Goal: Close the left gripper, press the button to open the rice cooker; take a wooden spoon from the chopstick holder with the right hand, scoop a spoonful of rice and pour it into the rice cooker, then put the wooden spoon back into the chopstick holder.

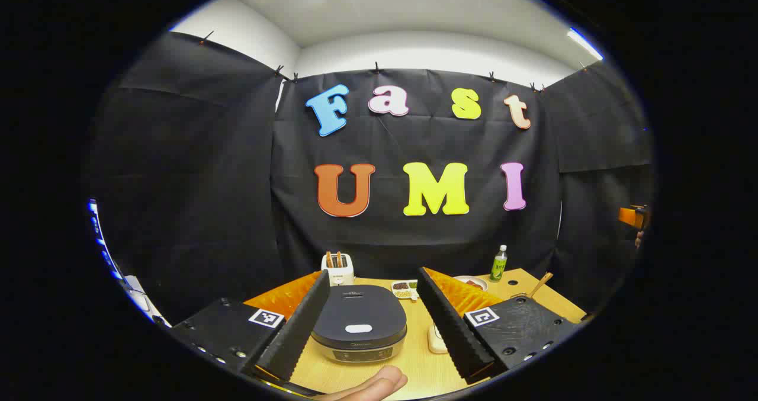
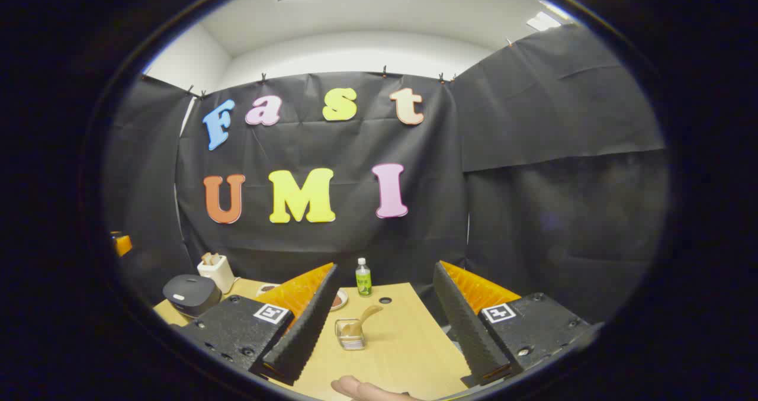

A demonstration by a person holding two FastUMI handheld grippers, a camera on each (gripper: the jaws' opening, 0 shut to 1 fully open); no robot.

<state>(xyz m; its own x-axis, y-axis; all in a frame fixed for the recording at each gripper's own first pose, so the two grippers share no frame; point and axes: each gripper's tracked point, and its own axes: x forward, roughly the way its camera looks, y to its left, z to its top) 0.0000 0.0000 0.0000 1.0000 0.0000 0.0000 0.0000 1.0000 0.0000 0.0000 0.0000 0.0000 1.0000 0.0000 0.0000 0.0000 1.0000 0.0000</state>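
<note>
Faintly, unreadable logo on rice cooker (image 1: 359, 329).

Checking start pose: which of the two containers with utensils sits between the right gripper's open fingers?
The small clear holder with the wooden spoon, mid-table between the right gripper fingers. The white holder stands far left beside the dark rice cooker.

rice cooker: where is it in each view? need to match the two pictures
Left gripper view: the rice cooker sits low centre, between the left gripper's open fingers, lid closed.
Right gripper view: it is small at lower left, beside the white chopstick holder.
Shared landmark: the green bottle at the table's far edge.
</note>
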